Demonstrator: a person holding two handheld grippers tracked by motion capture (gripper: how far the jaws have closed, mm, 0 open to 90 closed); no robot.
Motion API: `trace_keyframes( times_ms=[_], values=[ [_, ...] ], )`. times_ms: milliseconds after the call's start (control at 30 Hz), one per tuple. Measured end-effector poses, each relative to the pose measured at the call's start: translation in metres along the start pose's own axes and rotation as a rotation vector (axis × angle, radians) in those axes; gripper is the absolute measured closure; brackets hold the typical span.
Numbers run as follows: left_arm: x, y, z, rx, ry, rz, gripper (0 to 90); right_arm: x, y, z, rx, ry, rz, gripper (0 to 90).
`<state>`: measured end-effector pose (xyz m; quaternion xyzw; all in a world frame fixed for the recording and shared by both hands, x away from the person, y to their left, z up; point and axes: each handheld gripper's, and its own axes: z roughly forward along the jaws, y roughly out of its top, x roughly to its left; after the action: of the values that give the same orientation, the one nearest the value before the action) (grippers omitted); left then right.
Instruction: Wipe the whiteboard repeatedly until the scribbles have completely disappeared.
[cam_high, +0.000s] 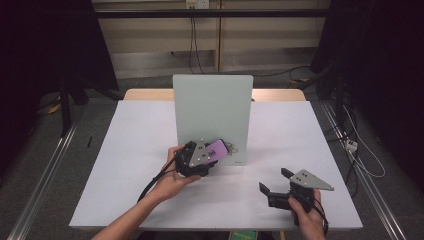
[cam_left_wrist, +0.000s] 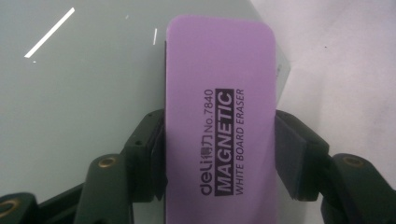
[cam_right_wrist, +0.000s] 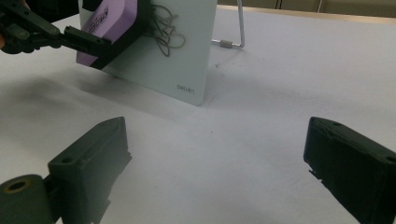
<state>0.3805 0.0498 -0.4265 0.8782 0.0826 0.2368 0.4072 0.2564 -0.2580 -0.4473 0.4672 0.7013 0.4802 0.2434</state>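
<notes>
A purple magnetic whiteboard eraser (cam_left_wrist: 219, 116) is clamped between the pads of my left gripper (cam_high: 212, 156), its felt side against the small upright whiteboard (cam_high: 212, 107). The eraser (cam_high: 218, 148) sits low on the board, just left of a dark scribble (cam_high: 232, 147). From the right gripper view the eraser (cam_right_wrist: 109, 21) and the scribble (cam_right_wrist: 166, 30) show side by side on the board (cam_right_wrist: 182, 60). My right gripper (cam_high: 276, 182) rests on the table near the front right, jaws wide apart with nothing between them; its fingers (cam_right_wrist: 91, 158) frame bare table.
The white table top (cam_high: 135, 150) spreads around the board. A metal wire stand (cam_right_wrist: 233, 35) props the board from behind. Dark curtains and floor rails flank the table, with cables on the floor at the right.
</notes>
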Motion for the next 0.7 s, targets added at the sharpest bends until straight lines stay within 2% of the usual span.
trace_keyframes(
  times_ms=[233,367,500,700],
  values=[
    [-0.007,0.004,0.010,0.026,-0.037,0.020,40.9,0.000,0.000,-0.001,-0.004,0.003,0.001,6.4],
    [-0.011,0.004,0.016,0.057,-0.083,0.036,40.9,0.000,0.000,0.000,-0.003,0.004,0.002,6.4],
    [-0.009,0.005,0.015,0.055,-0.089,0.026,41.0,0.000,0.000,-0.001,-0.005,0.006,-0.001,6.4],
    [0.008,0.013,0.001,0.019,-0.043,0.007,41.0,0.000,0.000,0.000,-0.003,0.006,0.003,6.4]
  ],
)
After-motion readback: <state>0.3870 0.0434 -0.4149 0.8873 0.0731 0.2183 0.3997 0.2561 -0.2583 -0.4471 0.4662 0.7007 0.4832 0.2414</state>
